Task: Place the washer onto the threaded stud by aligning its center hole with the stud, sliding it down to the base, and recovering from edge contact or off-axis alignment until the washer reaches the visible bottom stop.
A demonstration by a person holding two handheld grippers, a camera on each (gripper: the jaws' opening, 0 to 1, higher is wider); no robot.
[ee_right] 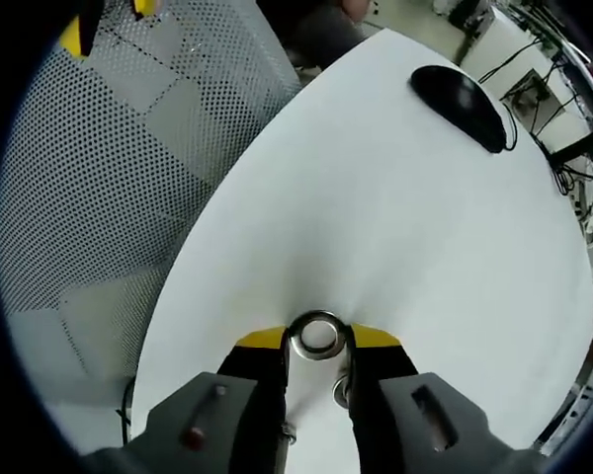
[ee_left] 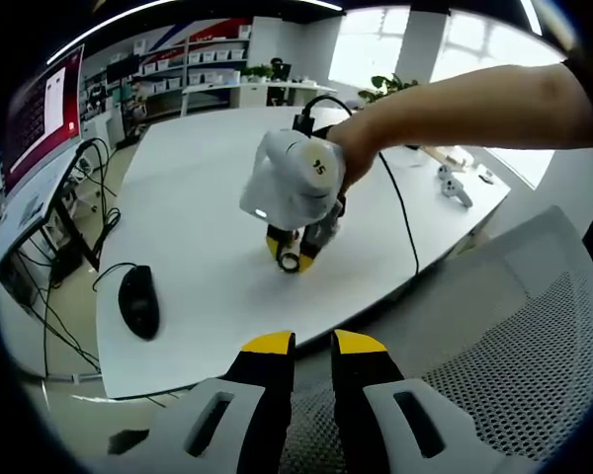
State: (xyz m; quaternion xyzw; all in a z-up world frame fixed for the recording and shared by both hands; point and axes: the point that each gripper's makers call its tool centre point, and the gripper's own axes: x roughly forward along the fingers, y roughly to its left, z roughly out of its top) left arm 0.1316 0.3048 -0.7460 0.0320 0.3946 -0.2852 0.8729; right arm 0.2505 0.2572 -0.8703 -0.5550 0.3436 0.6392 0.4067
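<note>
Both grippers, one carrying a load

The right gripper (ee_right: 317, 338) is clamping a washer (ee_right: 316, 336) between its tips; the left gripper (ee_left: 314, 345) is hanging back, jaws slightly parted.

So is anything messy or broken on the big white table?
Nothing stands out. The white table looks tidy, with a black computer mouse lying flat on it. The right gripper holds a shiny metal ring-shaped washer between its yellow-tipped jaws, low over the tabletop. I cannot make out a threaded stud.

Washer (ee_right: 317, 336) between right tool (ee_right: 318, 338) tips, on table (ee_right: 395, 217)
</note>
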